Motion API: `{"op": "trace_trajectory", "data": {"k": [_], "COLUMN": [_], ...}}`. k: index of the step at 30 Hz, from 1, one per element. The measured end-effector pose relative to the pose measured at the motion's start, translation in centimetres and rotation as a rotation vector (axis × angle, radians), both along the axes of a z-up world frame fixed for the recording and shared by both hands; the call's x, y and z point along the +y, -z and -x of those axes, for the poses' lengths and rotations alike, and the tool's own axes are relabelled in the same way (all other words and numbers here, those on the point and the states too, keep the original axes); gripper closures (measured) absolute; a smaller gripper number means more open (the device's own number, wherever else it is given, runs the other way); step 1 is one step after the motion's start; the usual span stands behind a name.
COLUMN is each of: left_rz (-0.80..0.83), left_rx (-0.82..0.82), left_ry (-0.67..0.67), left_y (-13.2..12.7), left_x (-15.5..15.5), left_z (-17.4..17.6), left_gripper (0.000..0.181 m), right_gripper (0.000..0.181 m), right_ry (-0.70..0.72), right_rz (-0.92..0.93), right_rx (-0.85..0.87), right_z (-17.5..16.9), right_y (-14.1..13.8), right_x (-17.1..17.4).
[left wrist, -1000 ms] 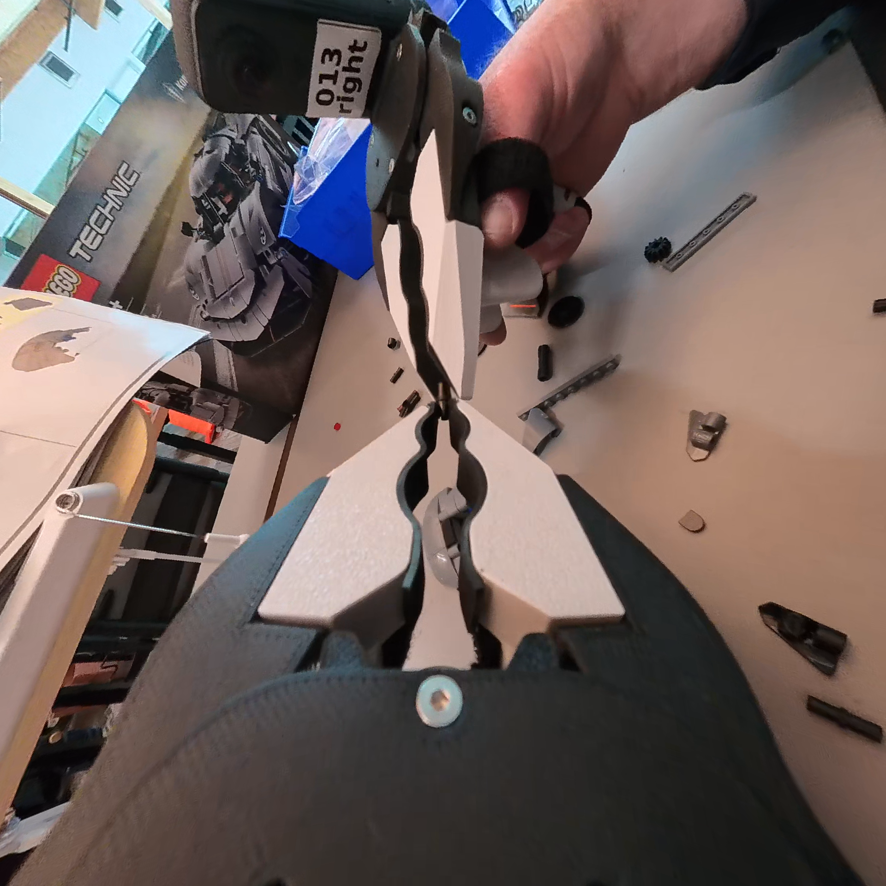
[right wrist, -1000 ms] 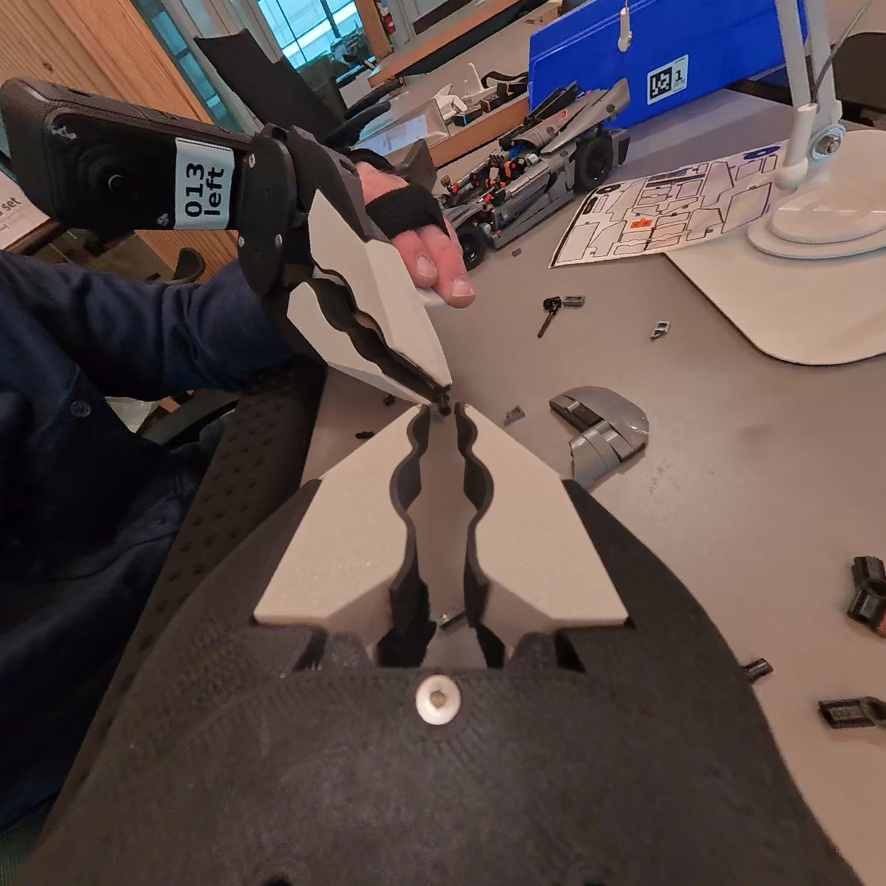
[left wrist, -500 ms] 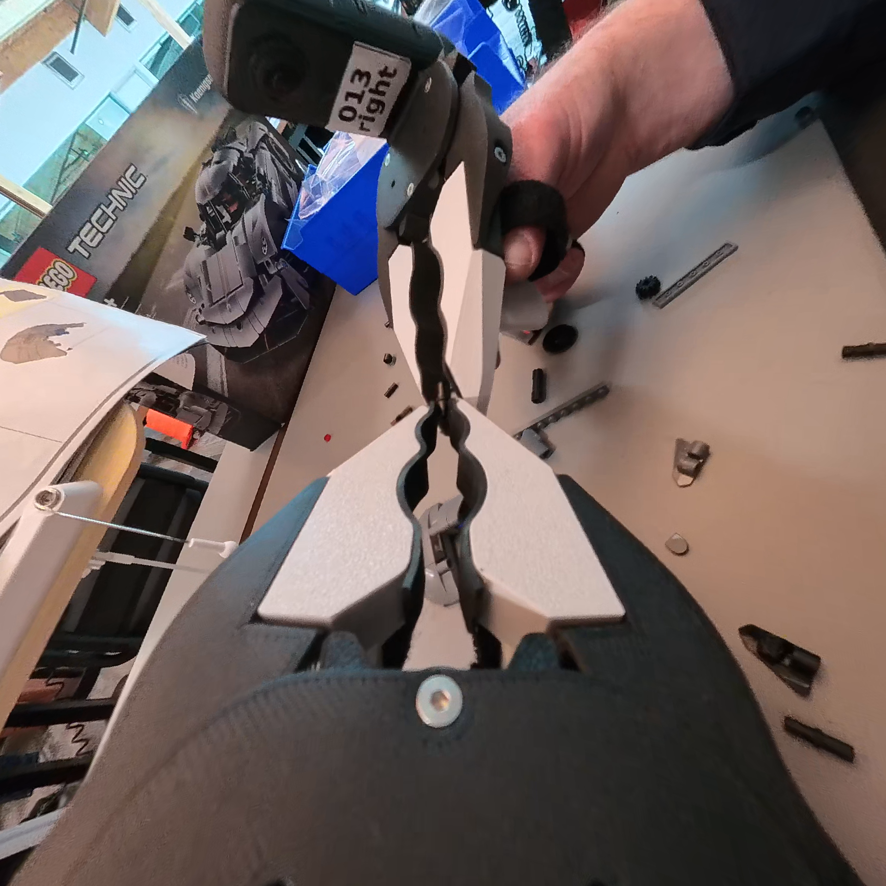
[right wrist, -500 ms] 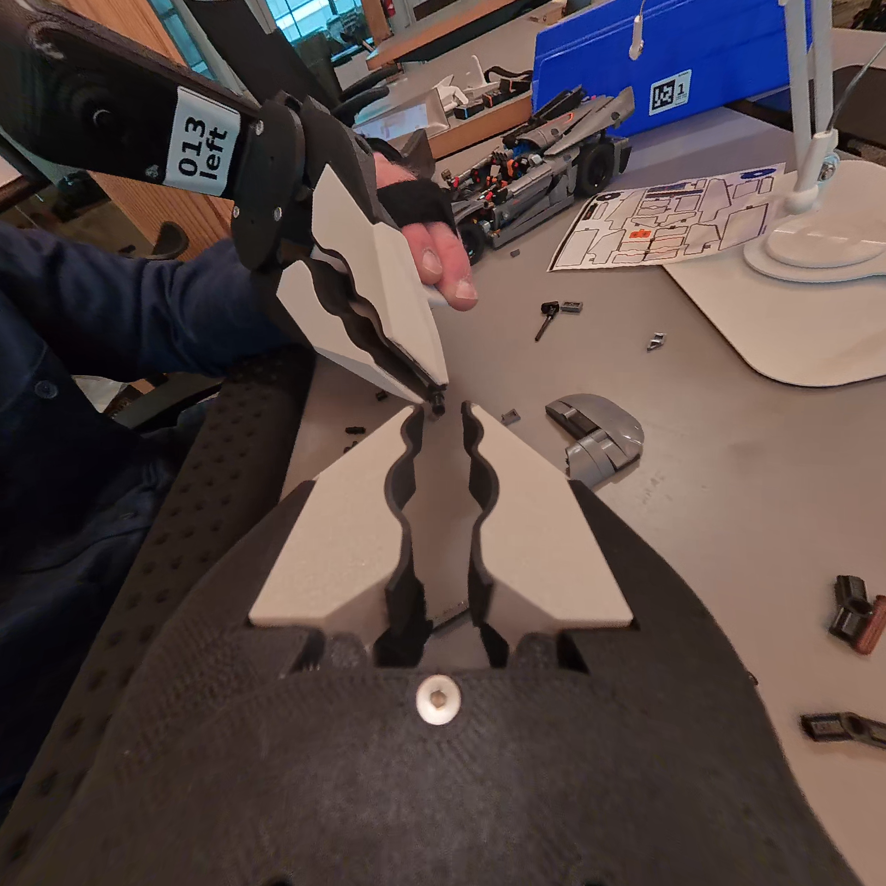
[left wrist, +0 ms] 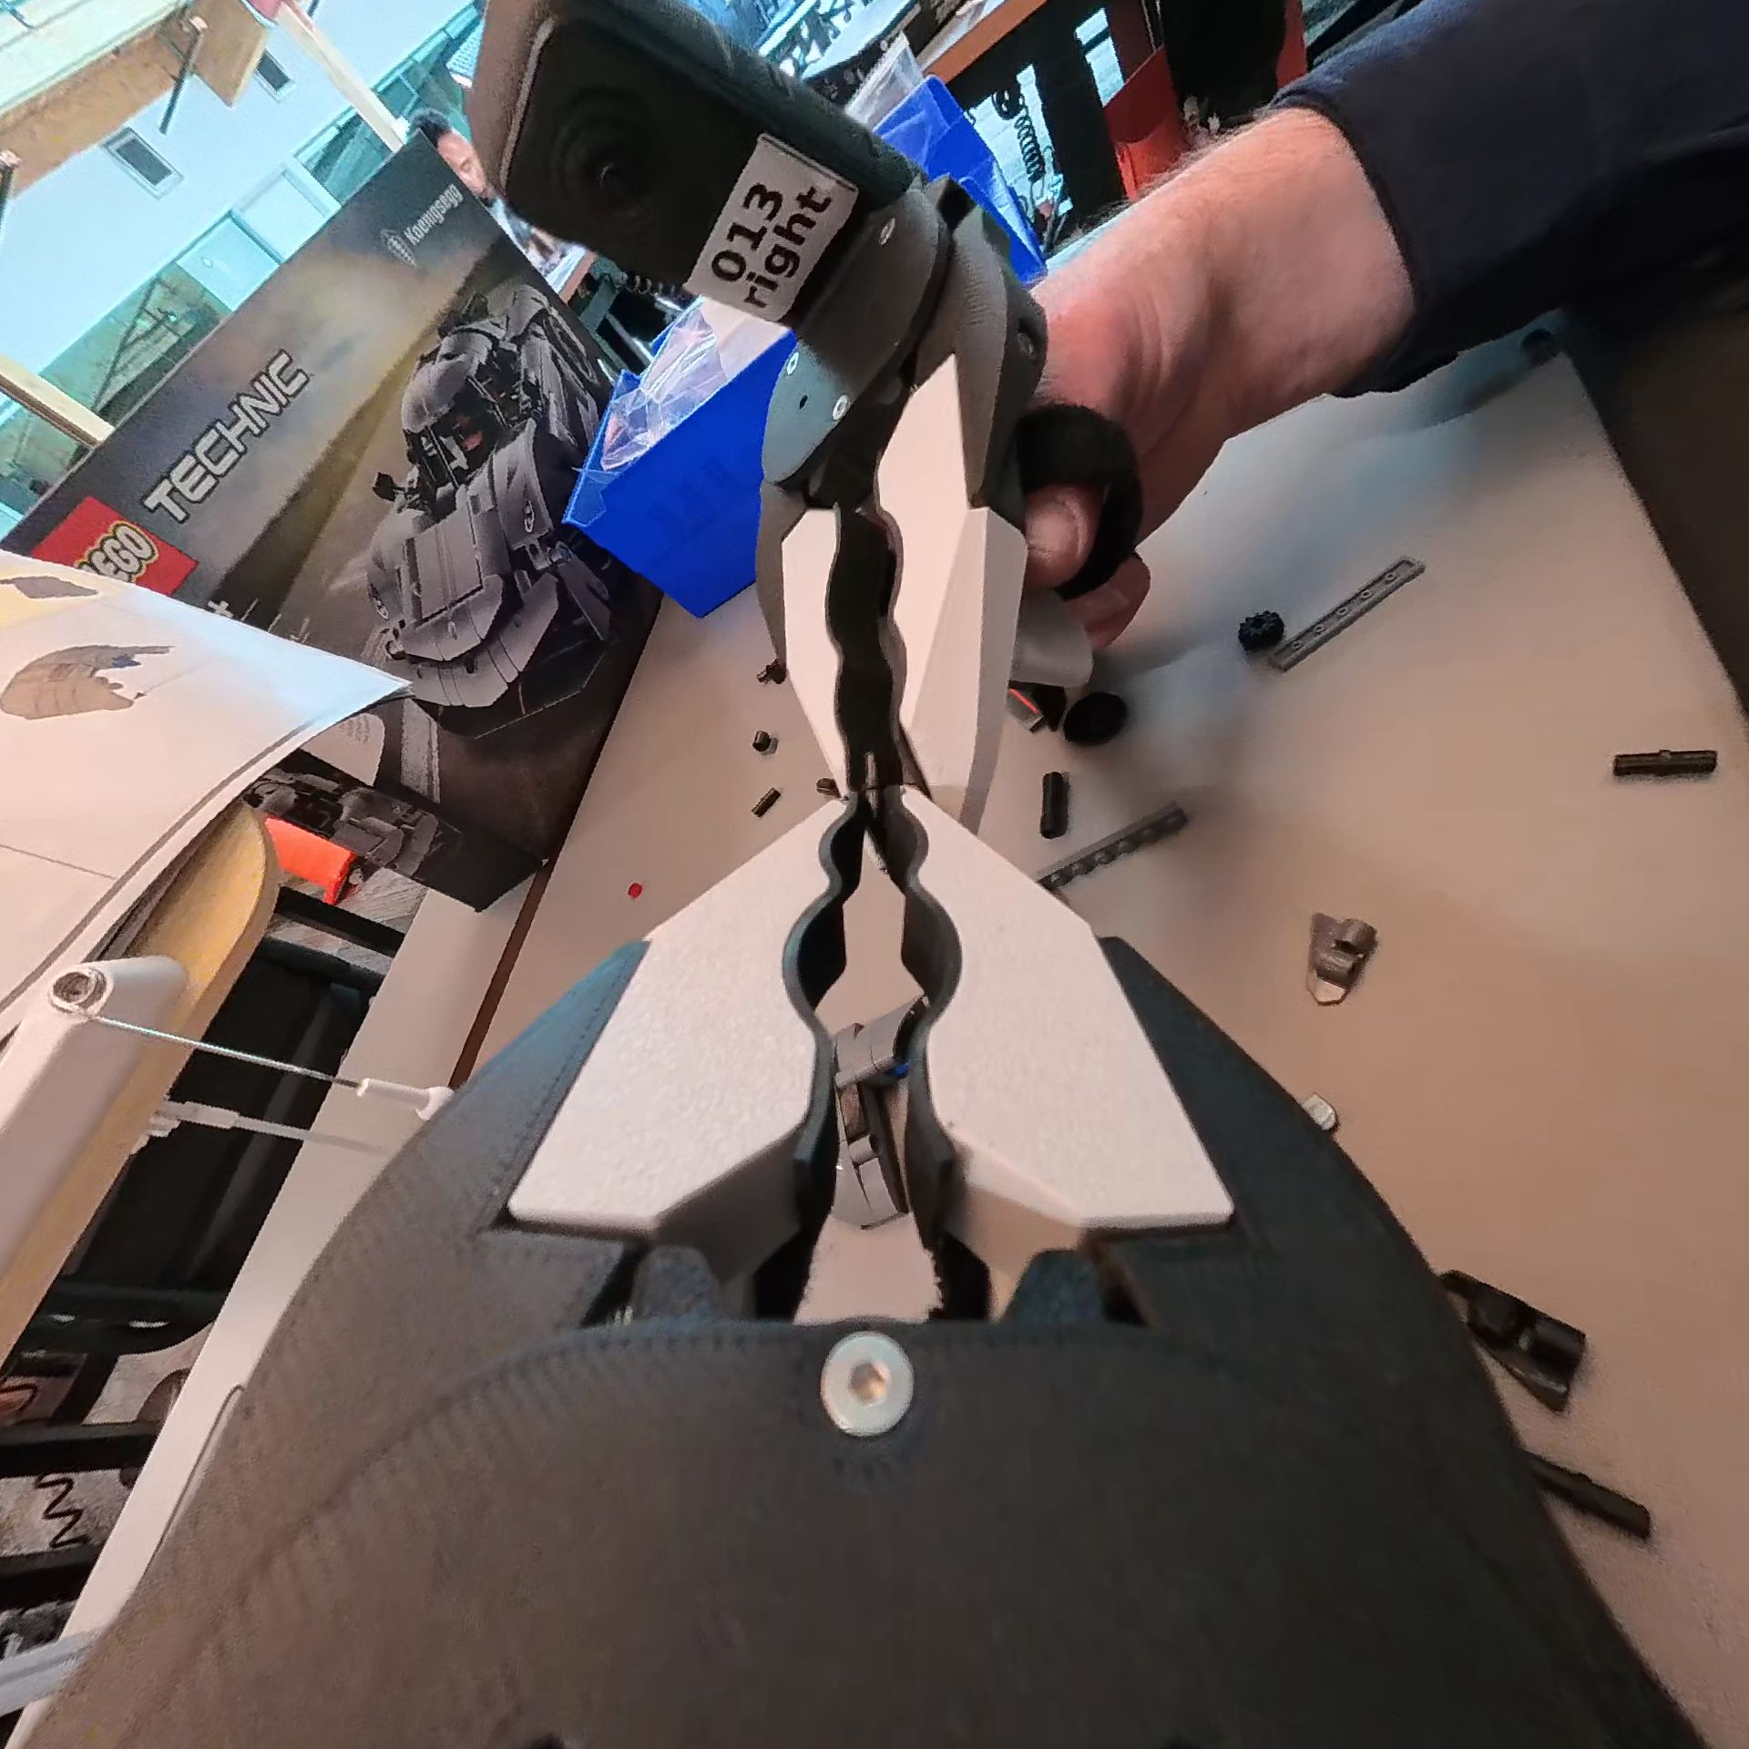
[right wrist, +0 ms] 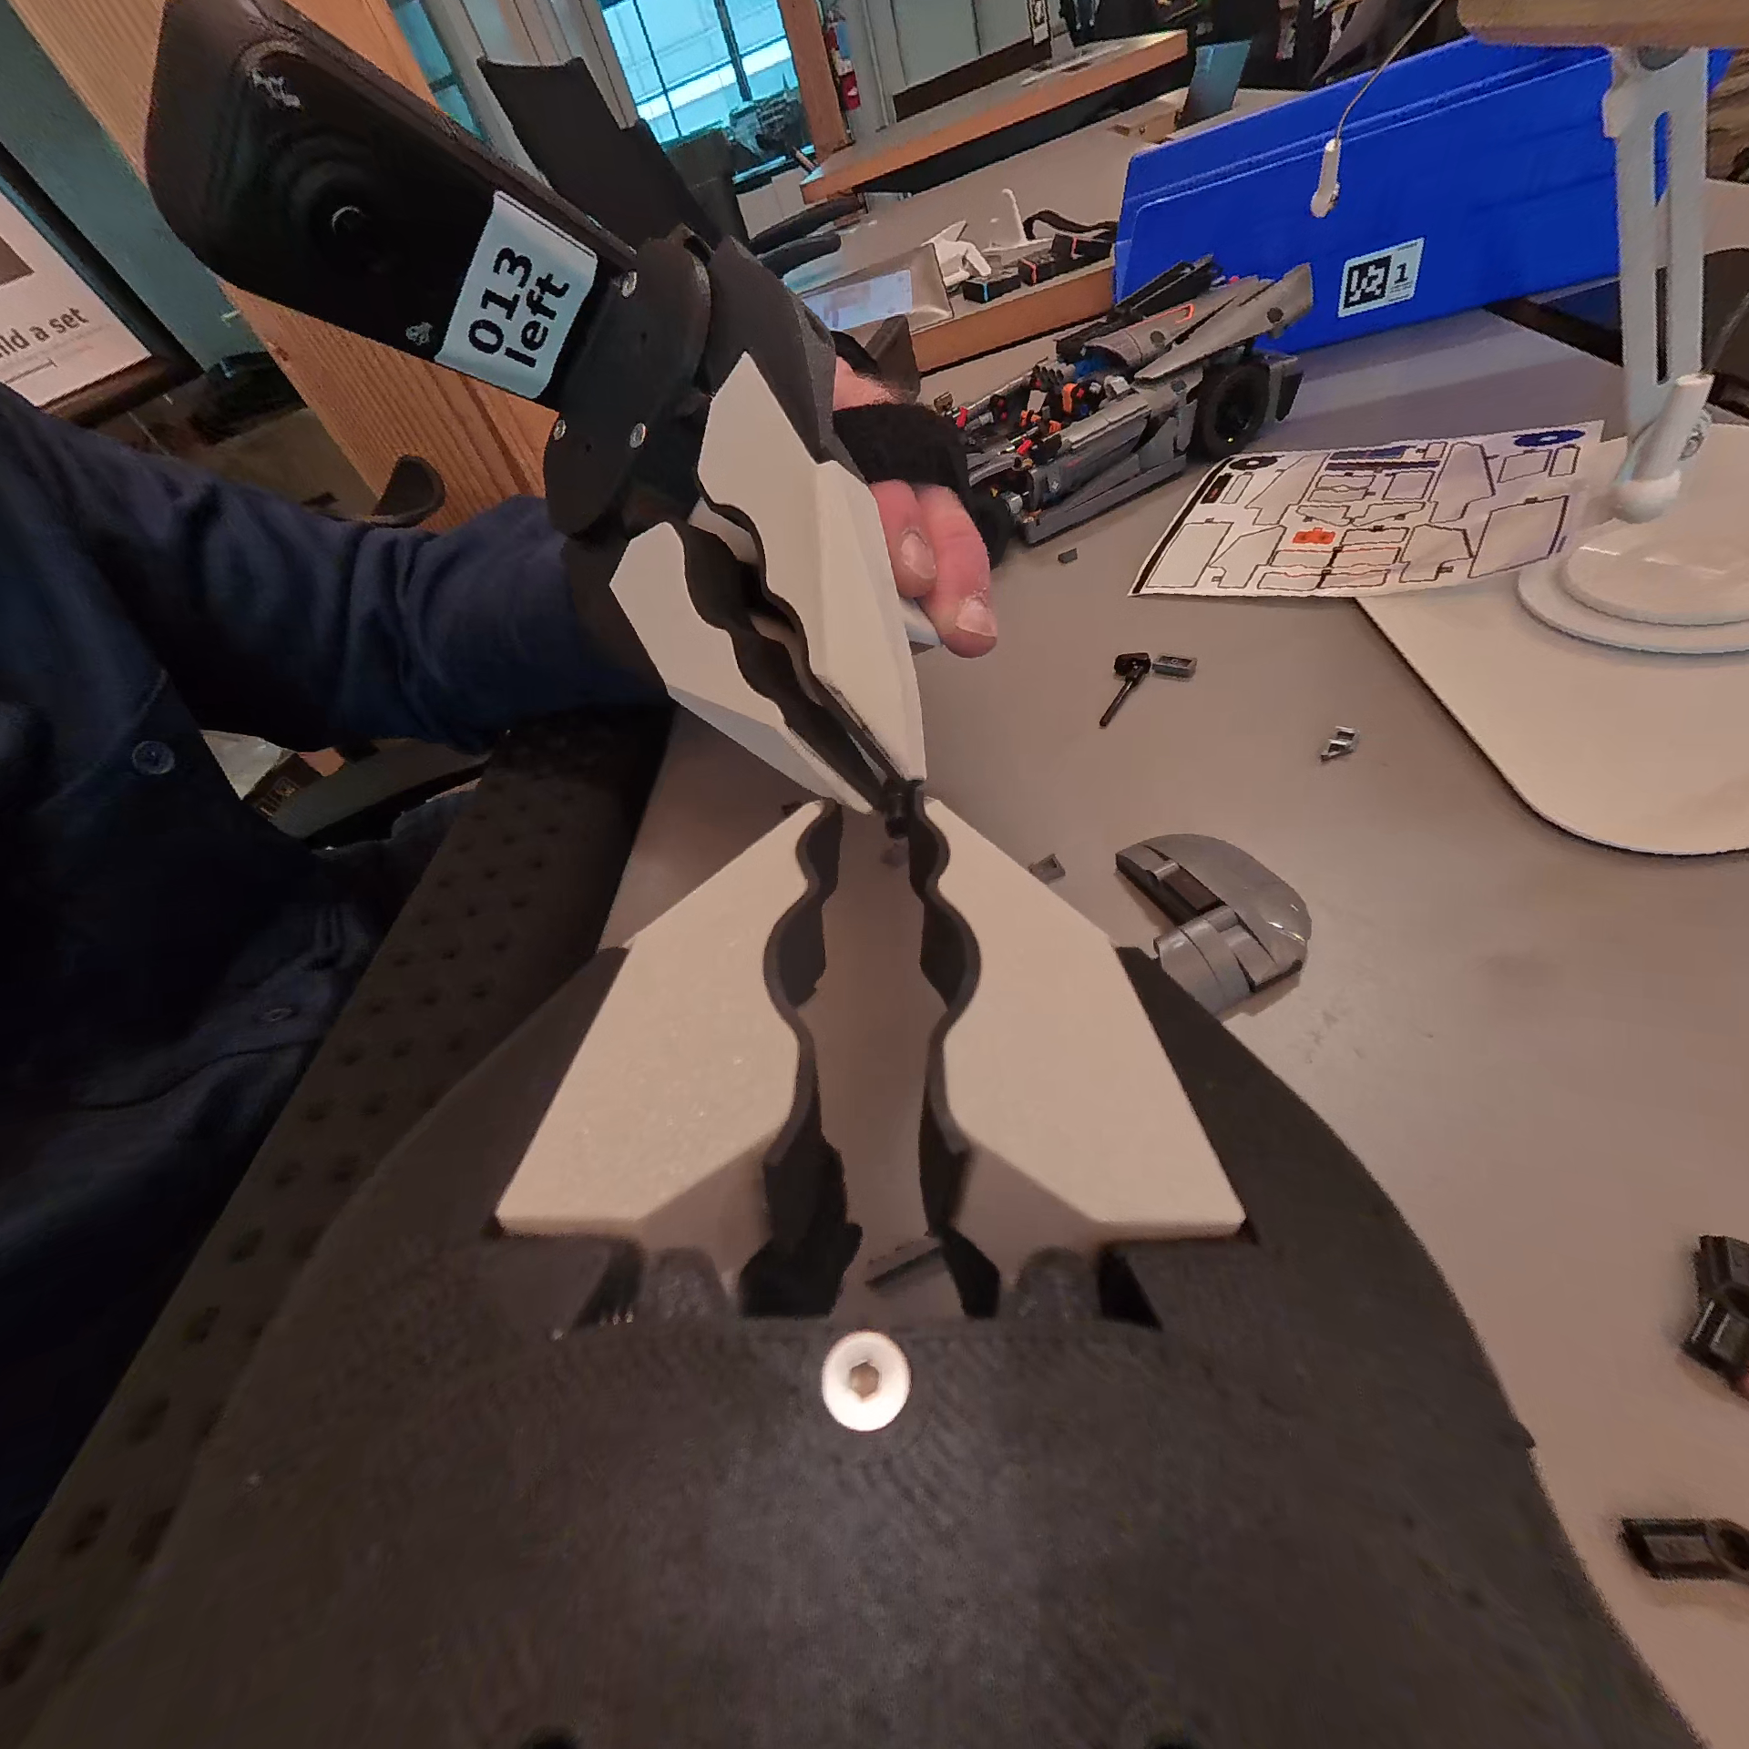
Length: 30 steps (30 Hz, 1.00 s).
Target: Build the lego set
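My left gripper (left wrist: 866,819) is shut, pinching a small black pin (right wrist: 894,812) at its very tips; it also shows in the right wrist view (right wrist: 894,790). My right gripper (right wrist: 880,816) is open by a narrow gap, and its tips meet the left gripper's tips around the pin. It also shows in the left wrist view (left wrist: 871,771). Both are held above the table. A grey curved panel assembly (right wrist: 1221,909) lies on the table below and shows through my left fingers (left wrist: 871,1126). The partly built grey car (right wrist: 1136,407) stands further back.
Loose parts lie on the white table: a grey beam (left wrist: 1349,613), a black gear (left wrist: 1261,629), a black axle (left wrist: 1664,762) and a grey piece (left wrist: 1339,956). A sticker sheet (right wrist: 1363,511), a white lamp base (right wrist: 1656,587), blue bins (right wrist: 1372,189) and the set's box (left wrist: 379,473) surround the area. Less than 4 cm separates the two grippers' tips. From either gripper's tips it is about 35 centimetres to the partly built grey car (right wrist: 1136,407).
My right gripper's jaws have widened a little. My left gripper stays shut on the pin, with the two grippers' tips still together.
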<state>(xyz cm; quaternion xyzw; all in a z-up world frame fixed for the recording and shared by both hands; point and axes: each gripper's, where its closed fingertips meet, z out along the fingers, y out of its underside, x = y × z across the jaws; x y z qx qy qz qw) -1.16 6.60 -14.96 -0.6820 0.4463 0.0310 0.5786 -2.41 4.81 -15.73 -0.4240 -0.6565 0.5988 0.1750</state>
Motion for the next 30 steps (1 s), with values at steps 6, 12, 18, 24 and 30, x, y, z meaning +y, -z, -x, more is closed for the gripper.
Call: {"op": "trace_trajectory", "data": {"k": [6,12,18,24,30], "left_rz": [0.004,0.017,0.024,0.028,0.032], "left_rx": [-0.007,-0.043,-0.053,-0.06,-0.048], "left_ry": [0.003,0.011,0.012,0.009,0.006], "left_y": [0.0,-0.1,-0.1,0.0,0.1], "left_x": [0.0,0.0,0.0,0.0,0.1], "left_z": [0.1,0.3,0.3,0.5,0.6], "left_gripper": [0.179,0.179,0.179,0.179,0.179], "right_gripper": [0.173,0.181,0.181,0.181,0.181], "right_ry": [0.013,0.029,0.036,0.043,0.052], "right_rz": [-0.015,-0.013,-0.022,-0.011,-0.019], "right_rx": [0.004,0.015,0.023,0.033,0.027], "right_z": [0.0,-0.1,-0.1,-0.2,-0.2], "right_y": [0.0,-0.2,-0.3,-0.6,-0.5], "right_x": [0.3,0.6,0.7,1.0,1.2]}}
